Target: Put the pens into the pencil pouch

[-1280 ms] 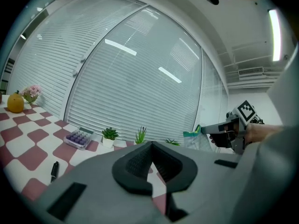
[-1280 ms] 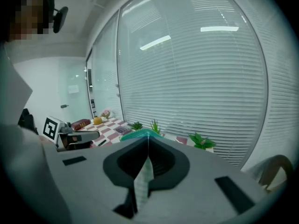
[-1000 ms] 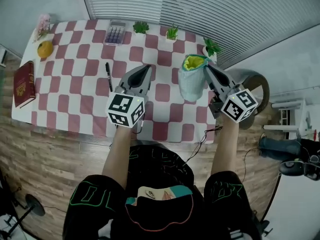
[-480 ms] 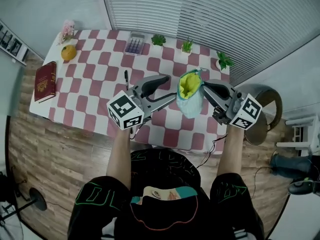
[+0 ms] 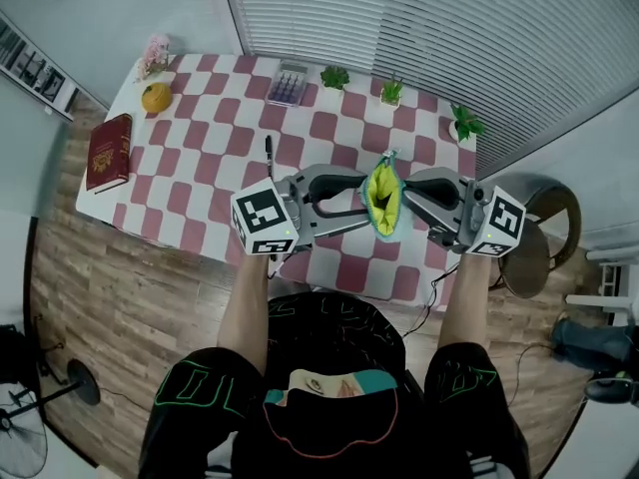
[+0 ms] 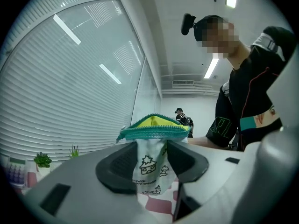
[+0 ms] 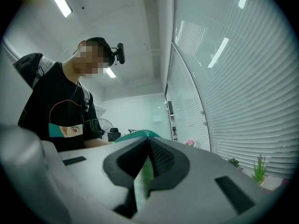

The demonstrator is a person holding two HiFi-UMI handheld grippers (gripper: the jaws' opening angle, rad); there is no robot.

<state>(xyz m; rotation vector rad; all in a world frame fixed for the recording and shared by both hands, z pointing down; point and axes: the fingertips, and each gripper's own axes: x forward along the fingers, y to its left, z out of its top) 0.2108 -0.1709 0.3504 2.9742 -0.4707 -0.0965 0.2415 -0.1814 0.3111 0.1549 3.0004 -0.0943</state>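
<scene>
The pencil pouch (image 5: 381, 196), white with a teal zip and yellow lining, hangs mouth-up above the table's near side. My right gripper (image 5: 403, 197) is shut on its right edge; in the right gripper view the green fabric (image 7: 143, 174) is pinched between the pads of the right gripper (image 7: 148, 160). My left gripper (image 5: 365, 199) stands wide open just left of the pouch. In the left gripper view the pouch (image 6: 150, 160) hangs in the gap of the left gripper (image 6: 152, 161), with no pad pressing on it. One black pen (image 5: 268, 151) lies on the checked tablecloth (image 5: 215, 168).
A red book (image 5: 108, 152) lies at the table's left end, an orange (image 5: 155, 97) behind it. A calculator (image 5: 290, 83) and small potted plants (image 5: 334, 76) stand along the back edge by the blinds. A round chair (image 5: 544, 238) is to the right.
Both grippers lifted the pouch and swung to face each other. The left jaws, shut a second ago, now stand wide open beside the pouch.
</scene>
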